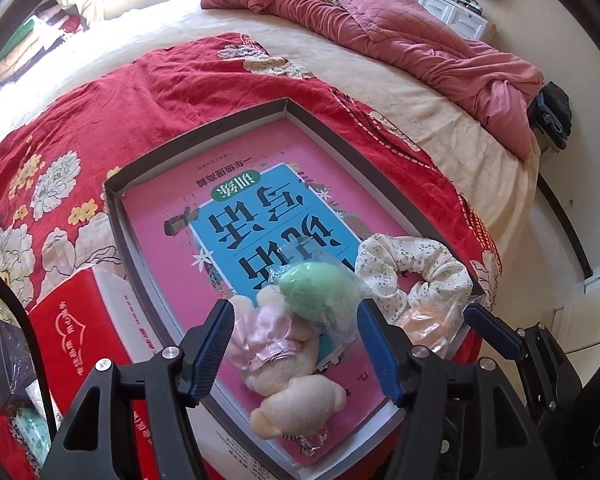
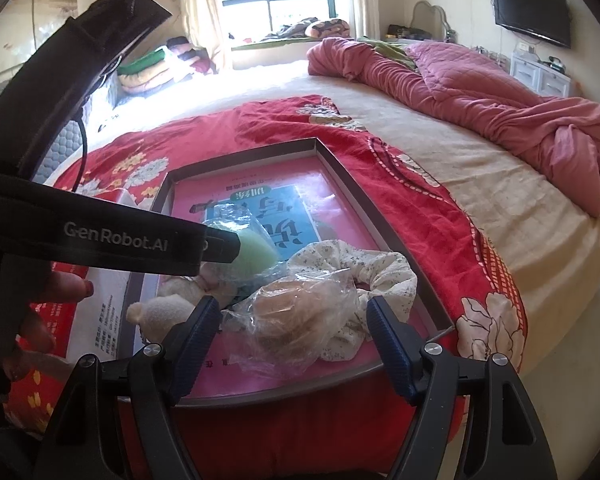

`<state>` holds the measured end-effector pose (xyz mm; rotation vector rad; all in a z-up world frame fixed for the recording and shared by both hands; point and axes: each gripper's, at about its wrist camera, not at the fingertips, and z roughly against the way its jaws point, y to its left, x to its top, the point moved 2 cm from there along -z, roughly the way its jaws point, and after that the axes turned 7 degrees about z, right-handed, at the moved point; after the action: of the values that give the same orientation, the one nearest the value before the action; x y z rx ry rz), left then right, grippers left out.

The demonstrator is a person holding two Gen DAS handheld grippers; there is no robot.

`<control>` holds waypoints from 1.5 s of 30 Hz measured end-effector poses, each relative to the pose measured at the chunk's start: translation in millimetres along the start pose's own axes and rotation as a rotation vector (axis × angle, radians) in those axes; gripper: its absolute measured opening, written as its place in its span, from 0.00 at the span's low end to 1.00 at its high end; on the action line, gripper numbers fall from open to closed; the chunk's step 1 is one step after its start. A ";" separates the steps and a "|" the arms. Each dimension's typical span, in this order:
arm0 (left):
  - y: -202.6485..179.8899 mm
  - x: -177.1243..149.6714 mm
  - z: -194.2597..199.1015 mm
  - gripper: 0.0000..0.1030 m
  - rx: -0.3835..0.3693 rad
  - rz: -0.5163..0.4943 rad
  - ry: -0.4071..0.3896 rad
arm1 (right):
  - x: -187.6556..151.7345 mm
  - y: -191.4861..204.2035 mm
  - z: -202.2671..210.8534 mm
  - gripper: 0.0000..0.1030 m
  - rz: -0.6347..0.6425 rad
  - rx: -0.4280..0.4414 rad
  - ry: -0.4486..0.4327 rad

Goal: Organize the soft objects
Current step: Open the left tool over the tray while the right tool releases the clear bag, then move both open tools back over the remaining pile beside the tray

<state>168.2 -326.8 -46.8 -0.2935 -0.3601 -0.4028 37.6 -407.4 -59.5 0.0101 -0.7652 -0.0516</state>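
Observation:
A shallow grey box [image 1: 204, 136] [image 2: 240, 152] with a pink and blue book in it lies on the red floral cloth. In its near end lie a cream plush toy in a pink dress [image 1: 276, 344] [image 2: 168, 304], a green sponge in clear wrap [image 1: 320, 286] [image 2: 256, 246], a floral cream scrunchie [image 1: 416, 268] [image 2: 384, 276] and an orange sponge in a clear bag [image 1: 424, 322] [image 2: 300, 316]. My left gripper [image 1: 294, 346] is open, its fingers either side of the plush and green sponge. My right gripper [image 2: 294, 332] is open around the bagged orange sponge.
A red tissue box [image 1: 84, 332] sits left of the grey box, with a small dark box [image 1: 8, 368] beside it. A rumpled pink quilt [image 1: 420, 36] [image 2: 480, 92] lies on the far side of the bed. The bed edge drops off at right.

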 end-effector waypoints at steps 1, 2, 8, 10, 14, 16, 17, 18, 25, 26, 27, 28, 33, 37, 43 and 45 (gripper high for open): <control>1.4 0.1 5.5 0.63 0.001 0.006 -0.011 | 0.4 0.5 0.4 0.75 0.002 0.001 -0.002; 3.1 -0.2 11.1 0.63 0.003 0.012 -0.022 | 0.7 1.0 1.1 0.75 0.004 0.000 -0.005; 14.1 -5.2 45.5 0.66 0.017 0.038 -0.092 | 2.3 2.2 4.8 0.75 0.002 0.000 -0.022; 16.6 -7.7 54.4 0.67 0.033 0.037 -0.112 | 3.1 2.2 6.7 0.75 0.002 -0.007 -0.029; 19.8 -14.2 68.4 0.67 0.044 0.032 -0.139 | 5.9 3.4 13.1 0.75 0.003 -0.020 -0.050; 21.8 -17.3 74.8 0.67 0.050 0.033 -0.150 | 8.2 5.7 18.5 0.75 0.009 -0.036 -0.067; 22.4 -19.1 77.9 0.67 0.054 0.034 -0.156 | 9.4 6.6 21.5 0.75 0.011 -0.042 -0.077; 23.1 -21.4 81.1 0.68 0.060 0.034 -0.165 | 10.9 7.9 24.5 0.75 0.012 -0.045 -0.086; 28.7 -40.2 101.1 0.72 0.062 0.043 -0.205 | 20.8 9.4 46.4 0.75 -0.027 -0.090 -0.130; 29.4 -43.6 103.8 0.72 0.068 0.040 -0.212 | 22.2 9.6 49.1 0.75 -0.034 -0.091 -0.134; 30.3 -46.8 106.0 0.73 0.076 0.040 -0.218 | 23.9 10.6 51.8 0.75 -0.038 -0.090 -0.140; 31.1 -49.2 108.2 0.73 0.083 0.040 -0.222 | 25.5 12.1 54.6 0.75 -0.041 -0.094 -0.145; 37.1 -61.2 124.1 0.73 0.112 0.045 -0.254 | 32.4 20.4 70.9 0.75 -0.053 -0.115 -0.181; 43.8 -67.4 133.9 0.74 0.126 0.059 -0.265 | 37.7 24.8 80.0 0.75 -0.068 -0.103 -0.199; 55.9 -74.6 149.4 0.74 0.164 0.092 -0.293 | 43.1 35.6 90.4 0.75 -0.039 -0.106 -0.204; 58.0 -76.7 153.8 0.75 0.163 0.097 -0.297 | 45.3 39.9 95.1 0.75 -0.026 -0.105 -0.208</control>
<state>84.1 -197.6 48.7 -0.2099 -0.6632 -0.2321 6.1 -368.9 41.6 -0.0857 -0.9699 -0.1192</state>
